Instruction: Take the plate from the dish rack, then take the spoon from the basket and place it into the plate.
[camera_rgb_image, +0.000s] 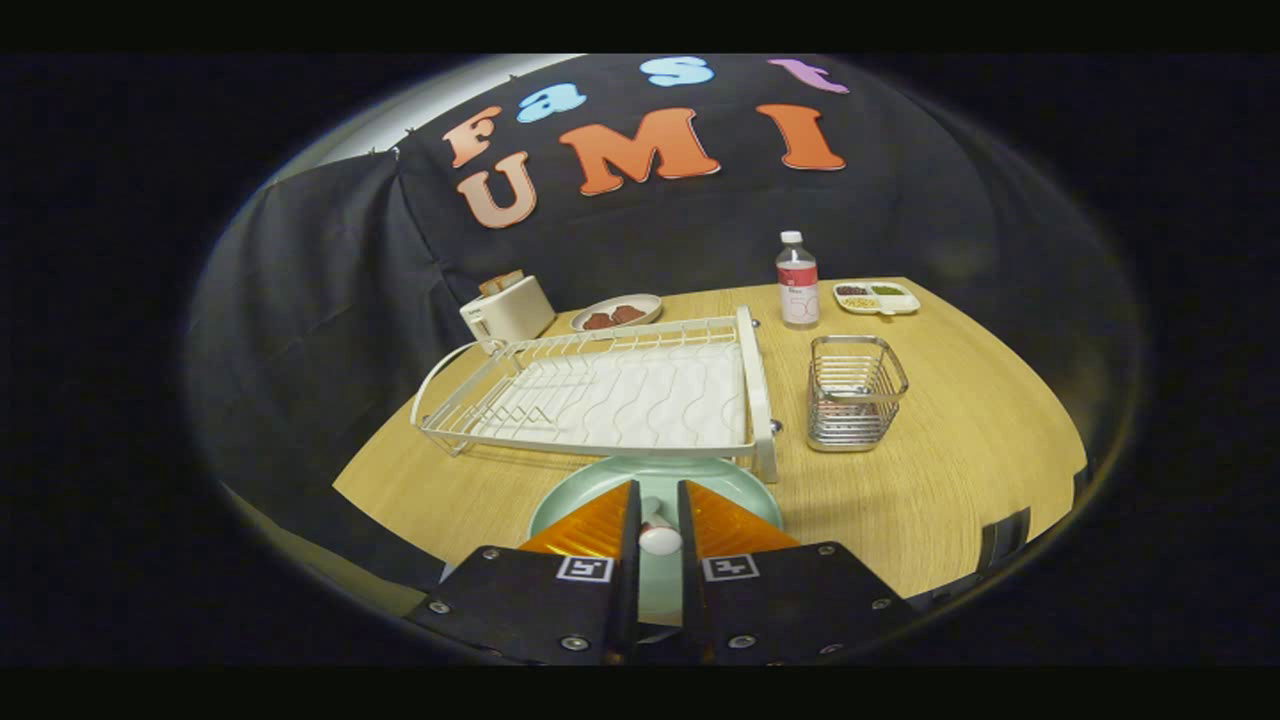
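A wooden tabletop (930, 500) with a curved near edge stands in a booth, seen from just behind a hand-held claw (659, 530). At the far left corner sits a cream toaster (507, 308), and beside it a small plate holding brown food (616, 313). In front of these, across the left and middle of the tabletop, lies a white wire dish rack (600, 390) with no plate in it. Just ahead of its near rail, at the near edge of the tabletop, rests the pale green plate (650, 478), directly under the claw. The claw's two fingers stand close together, apparently gripping a white spoon (659, 538) whose rounded end shows between them above the plate. To the right of the rack stands a wire basket (856, 390), seemingly with nothing in it. Behind it, near the far edge, stand a clear bottle (797, 280) and a divided snack tray (877, 297). The task appears to be at its last step: the plate is out, the spoon is lifted, and what remains is lowering it and spreading the fingers. The rack's rail lies close ahead, so a straight descent seems safest; open room lies along the right of the tabletop.
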